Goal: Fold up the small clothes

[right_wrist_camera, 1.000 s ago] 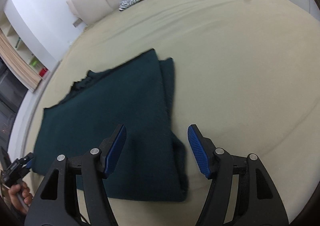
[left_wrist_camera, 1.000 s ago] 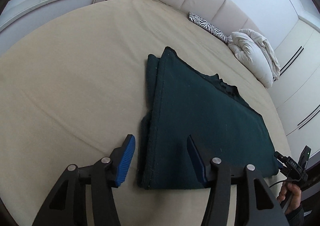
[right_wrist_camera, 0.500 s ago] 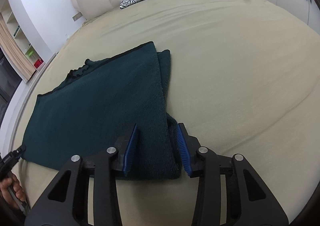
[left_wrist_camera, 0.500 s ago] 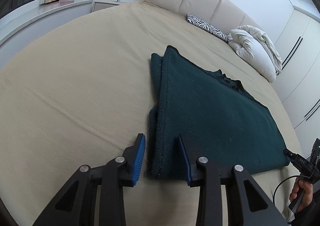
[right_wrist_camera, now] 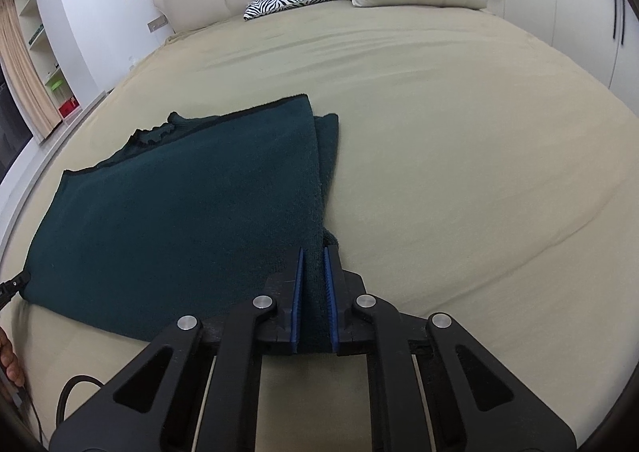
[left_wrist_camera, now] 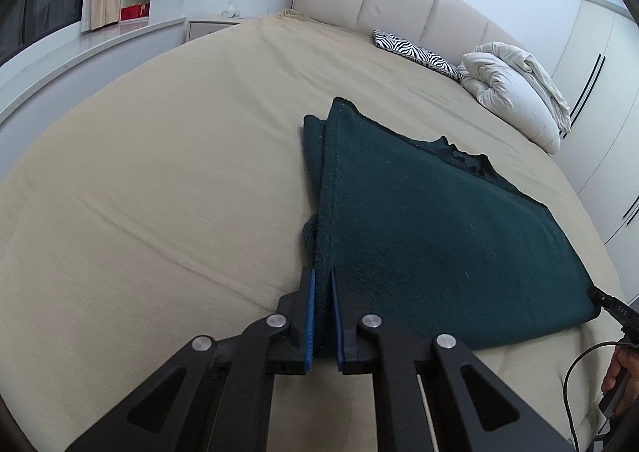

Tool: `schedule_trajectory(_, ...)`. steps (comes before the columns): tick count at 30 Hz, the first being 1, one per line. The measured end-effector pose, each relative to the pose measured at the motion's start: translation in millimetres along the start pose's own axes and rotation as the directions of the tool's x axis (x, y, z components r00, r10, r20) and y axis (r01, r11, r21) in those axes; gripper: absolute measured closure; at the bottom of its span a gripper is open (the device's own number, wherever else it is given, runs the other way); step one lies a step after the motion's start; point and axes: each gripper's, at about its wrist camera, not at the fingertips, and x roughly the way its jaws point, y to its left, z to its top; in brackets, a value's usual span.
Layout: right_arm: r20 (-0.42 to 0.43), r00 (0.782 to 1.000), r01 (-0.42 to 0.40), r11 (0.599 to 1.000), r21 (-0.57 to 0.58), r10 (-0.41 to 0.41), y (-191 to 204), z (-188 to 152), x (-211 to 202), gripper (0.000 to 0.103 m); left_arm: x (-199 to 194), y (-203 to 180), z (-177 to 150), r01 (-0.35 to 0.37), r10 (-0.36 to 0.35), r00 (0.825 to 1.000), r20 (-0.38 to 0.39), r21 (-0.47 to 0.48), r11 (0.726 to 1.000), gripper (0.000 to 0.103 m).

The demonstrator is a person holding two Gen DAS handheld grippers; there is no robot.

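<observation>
A dark green knitted garment (left_wrist_camera: 431,236) lies folded flat on the beige bed, its collar at the far edge. My left gripper (left_wrist_camera: 322,280) is shut on the near left corner of the garment, with cloth pinched between its blue pads. In the right wrist view the same garment (right_wrist_camera: 179,208) spreads to the left. There my right gripper (right_wrist_camera: 313,256) is shut on the near right corner, where the folded layers bunch between its pads. The other gripper's tip (left_wrist_camera: 611,306) shows at the garment's far corner.
The beige bed sheet (left_wrist_camera: 159,172) stretches wide on all sides. A zebra-print cushion (left_wrist_camera: 415,50) and a white duvet bundle (left_wrist_camera: 515,92) lie by the padded headboard. White wardrobe doors (right_wrist_camera: 591,0) stand beside the bed. A cable (left_wrist_camera: 575,380) and a hand (left_wrist_camera: 619,368) are at the right edge.
Both grippers went from wide open to shut on the garment's near corners. The views shifted slightly nearer the hem and rolled a little.
</observation>
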Motion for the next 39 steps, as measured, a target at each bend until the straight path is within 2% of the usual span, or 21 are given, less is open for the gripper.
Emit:
schedule_trajectory(14,0.007,1.000,0.022,1.000,-0.012,-0.022,-1.4,-16.7,-18.6,0.097,-13.1,-6.7,-9.1,-0.019,0.018,1.000,0.009,0.055,0.998,0.095)
schedule_trajectory(24,-0.008,1.000,0.017,0.999,0.027,-0.017,-10.1,-29.9,-21.5,0.098,-9.1,2.2,-22.1,0.001,0.000,0.999,-0.036,0.037,0.999,0.095)
schedule_trajectory(39,-0.038,0.999,0.018,0.998,0.060,-0.016,-18.3,-44.2,-13.3,0.098,-7.2,5.8,-28.1,0.005,-0.003,0.998,-0.059,0.030,1.000,0.095)
